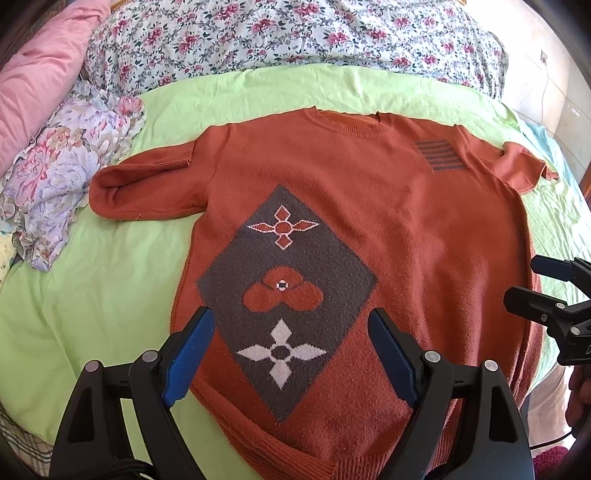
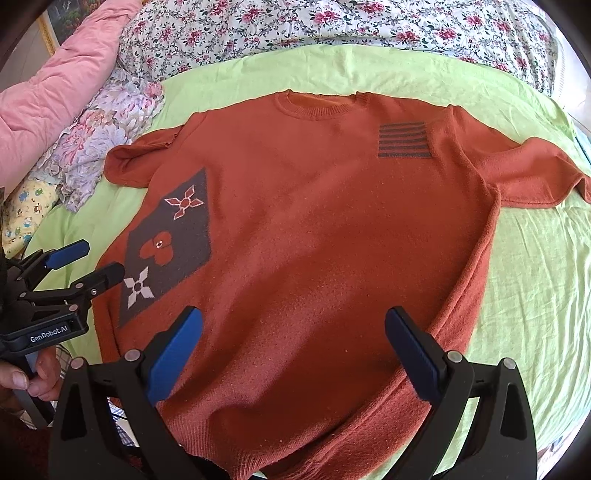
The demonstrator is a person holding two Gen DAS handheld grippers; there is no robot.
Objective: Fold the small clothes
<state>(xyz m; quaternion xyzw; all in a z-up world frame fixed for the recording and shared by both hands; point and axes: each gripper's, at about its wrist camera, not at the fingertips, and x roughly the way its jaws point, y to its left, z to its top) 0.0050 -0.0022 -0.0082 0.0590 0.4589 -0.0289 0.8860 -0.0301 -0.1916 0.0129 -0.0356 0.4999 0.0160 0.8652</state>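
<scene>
A rust-orange knit sweater [image 1: 424, 236] lies flat, front up, on a light green sheet [image 1: 96, 280], collar at the far side and both short sleeves spread out. A grey diamond with flower motifs [image 1: 284, 295] marks its left front, and grey stripes [image 2: 404, 140] mark the right chest. My left gripper [image 1: 290, 325] hovers open above the diamond near the hem, nothing between its blue pads. My right gripper [image 2: 293, 323] hovers open over the sweater's [image 2: 314, 240] lower right part, also empty. Each gripper shows in the other's view: the right gripper [image 1: 543, 280] and the left gripper [image 2: 96, 258].
A floral quilt [image 1: 295, 33] lies bunched along the far side of the bed. A pink blanket [image 1: 40, 66] and a pastel floral cloth [image 1: 62, 170] sit at the far left. The green sheet [image 2: 528, 280] is bare to the sweater's right. A hand [image 2: 33, 376] holds the left gripper.
</scene>
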